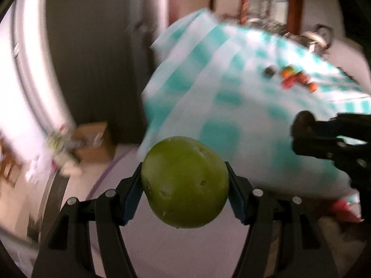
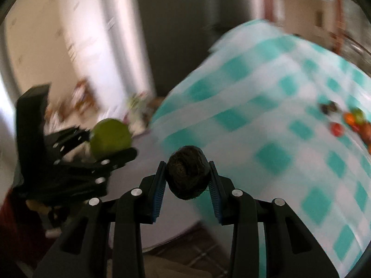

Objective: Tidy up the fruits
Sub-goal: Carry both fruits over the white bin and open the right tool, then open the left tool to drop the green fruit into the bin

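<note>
The left gripper clamps a green fruit; the right gripper pinches a dark brown fruit. Both are mid-carry off the checkered table, probably needing a drop spot next.

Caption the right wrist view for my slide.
Right gripper clamps a dark fruit beside the checked tablecloth; left gripper holds a green one.

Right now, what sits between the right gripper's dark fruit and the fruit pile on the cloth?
Only bare checked tablecloth between the dark fruit and the fruit pile, seen in the blurred right wrist view.
</note>
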Demonstrator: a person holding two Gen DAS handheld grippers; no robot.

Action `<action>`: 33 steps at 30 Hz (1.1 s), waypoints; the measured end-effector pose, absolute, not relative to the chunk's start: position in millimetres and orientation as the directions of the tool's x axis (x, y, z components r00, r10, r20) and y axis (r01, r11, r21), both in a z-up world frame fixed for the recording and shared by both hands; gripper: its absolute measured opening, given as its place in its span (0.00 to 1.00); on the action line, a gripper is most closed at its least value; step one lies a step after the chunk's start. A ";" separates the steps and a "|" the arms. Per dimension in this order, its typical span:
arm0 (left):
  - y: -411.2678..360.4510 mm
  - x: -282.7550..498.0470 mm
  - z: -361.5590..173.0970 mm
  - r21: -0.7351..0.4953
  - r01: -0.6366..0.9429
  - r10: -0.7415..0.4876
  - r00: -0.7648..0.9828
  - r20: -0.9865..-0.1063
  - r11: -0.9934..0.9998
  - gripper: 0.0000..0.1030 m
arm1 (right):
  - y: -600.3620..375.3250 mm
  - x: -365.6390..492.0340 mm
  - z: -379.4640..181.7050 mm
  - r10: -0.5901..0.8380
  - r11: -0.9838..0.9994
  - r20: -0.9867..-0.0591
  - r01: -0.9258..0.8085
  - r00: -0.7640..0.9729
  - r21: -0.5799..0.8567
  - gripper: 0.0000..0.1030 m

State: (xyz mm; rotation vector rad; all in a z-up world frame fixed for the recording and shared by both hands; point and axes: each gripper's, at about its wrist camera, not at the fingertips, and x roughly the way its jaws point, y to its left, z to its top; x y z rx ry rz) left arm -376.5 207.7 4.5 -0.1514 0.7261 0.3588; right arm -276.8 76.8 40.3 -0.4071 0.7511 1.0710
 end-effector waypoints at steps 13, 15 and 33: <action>297.2 -344.7 -125.8 -0.007 -0.532 0.172 0.286 -0.943 0.846 0.63 | 180.8 -288.4 -141.8 0.221 0.286 -0.974 -0.958 0.044 0.022 0.35; 296.3 -335.5 -136.7 0.008 -0.536 0.164 0.244 -0.956 0.844 0.63 | 182.1 -286.5 -160.5 0.174 0.291 -0.984 -0.956 0.028 0.024 0.35; 287.1 -331.3 -170.2 -0.011 -0.550 0.087 0.152 -0.985 0.835 0.64 | 214.4 -291.1 -191.2 0.068 0.262 -0.996 -0.965 0.049 -0.029 0.54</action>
